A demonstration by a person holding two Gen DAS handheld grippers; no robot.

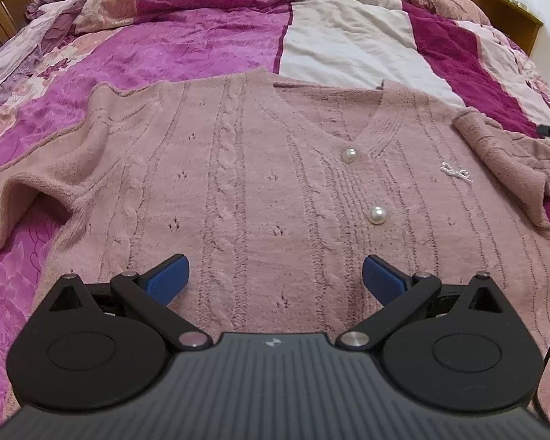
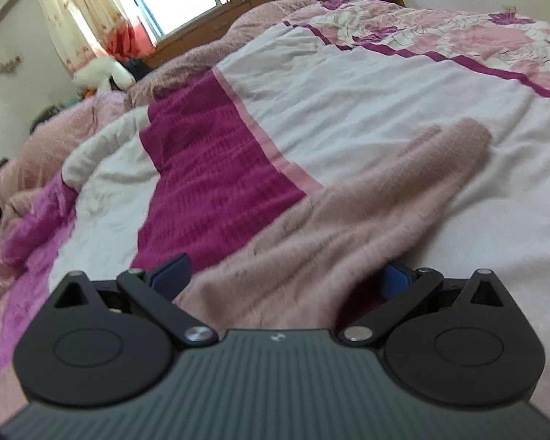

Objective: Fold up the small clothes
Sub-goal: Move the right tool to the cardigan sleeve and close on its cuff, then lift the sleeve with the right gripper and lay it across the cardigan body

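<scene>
A pink knitted cardigan [image 1: 260,168] with two pearl buttons [image 1: 377,215] lies flat, front up, on the bed. Its left sleeve [image 1: 29,198] lies out to the side and its right sleeve [image 1: 509,154] is bunched at the right edge. My left gripper [image 1: 275,275] is open and hovers over the lower body of the cardigan, holding nothing. In the right wrist view, my right gripper [image 2: 286,275] is open with its blue fingers on either side of a pink sleeve [image 2: 366,205] that runs away across the bedding; the right finger [image 2: 396,278] is partly hidden by the knit.
The cardigan lies on a patchwork quilt [image 1: 187,44] of magenta, white and floral panels. Wooden cabinets [image 1: 3,3] stand beyond the bed. In the right wrist view a window with curtains [image 2: 91,11] and a white plush toy [image 2: 102,73] are at the far side.
</scene>
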